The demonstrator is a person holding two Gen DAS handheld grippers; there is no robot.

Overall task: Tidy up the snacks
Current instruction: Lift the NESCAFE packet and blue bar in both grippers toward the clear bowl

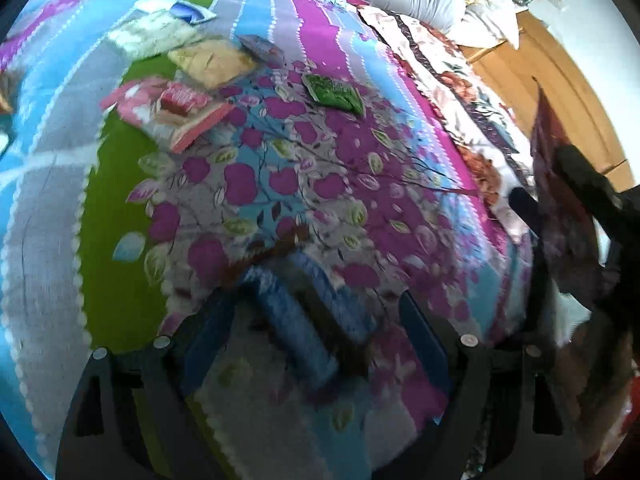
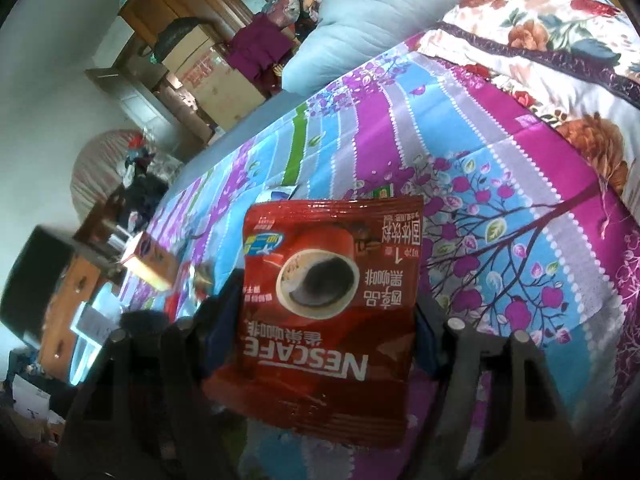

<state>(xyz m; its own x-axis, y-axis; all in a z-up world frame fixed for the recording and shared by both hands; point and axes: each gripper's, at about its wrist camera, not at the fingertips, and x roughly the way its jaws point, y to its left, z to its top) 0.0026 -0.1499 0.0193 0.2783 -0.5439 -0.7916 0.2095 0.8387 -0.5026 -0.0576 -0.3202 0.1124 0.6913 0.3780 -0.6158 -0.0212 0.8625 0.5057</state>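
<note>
The right gripper (image 2: 320, 344) grips a red Nescafé sachet (image 2: 320, 300) above the bed (image 2: 500, 128); the left gripper (image 1: 316, 336) hangs wide open, snack packets (image 1: 172, 112) scattered beyond.

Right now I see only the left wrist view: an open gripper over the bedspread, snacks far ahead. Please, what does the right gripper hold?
Observer: The right gripper is shut on a red Nescafe sachet, lifted above the bedspread.
Operator: Is the sachet upright?
Observer: No, its print reads upside down in the right wrist view.
Operator: Is something on the bed's far-left side that I miss?
Observer: Yes, a small orange and white box lies near that edge, left of the sachet.
Operator: And beyond the bed?
Observer: Cardboard boxes stand against wooden furniture there.
</note>
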